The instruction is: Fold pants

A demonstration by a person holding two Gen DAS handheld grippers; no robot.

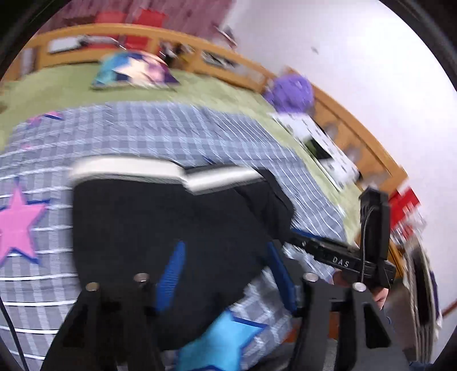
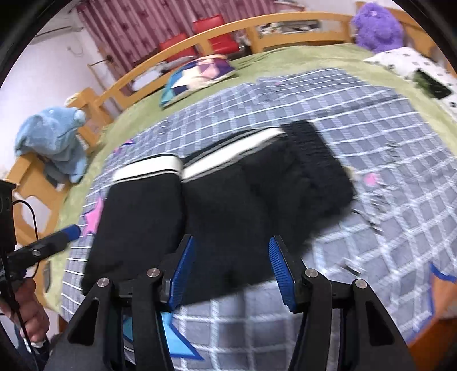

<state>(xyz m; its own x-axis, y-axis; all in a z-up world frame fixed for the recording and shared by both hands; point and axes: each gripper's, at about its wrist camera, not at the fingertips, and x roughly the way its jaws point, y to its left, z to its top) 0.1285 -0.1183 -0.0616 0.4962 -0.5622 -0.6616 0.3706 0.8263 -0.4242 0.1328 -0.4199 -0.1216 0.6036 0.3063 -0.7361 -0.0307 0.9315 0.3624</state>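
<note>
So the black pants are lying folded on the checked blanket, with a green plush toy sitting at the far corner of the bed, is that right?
Nearly: the plush toy is purple, not green, as the right wrist view shows at the bed's far corner. The rest holds: the black pants lie folded on the checked blanket.

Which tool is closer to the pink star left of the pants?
Left. The left tool reaches almost to the pink star; the right tool hangs over the black pants, further off.
</note>
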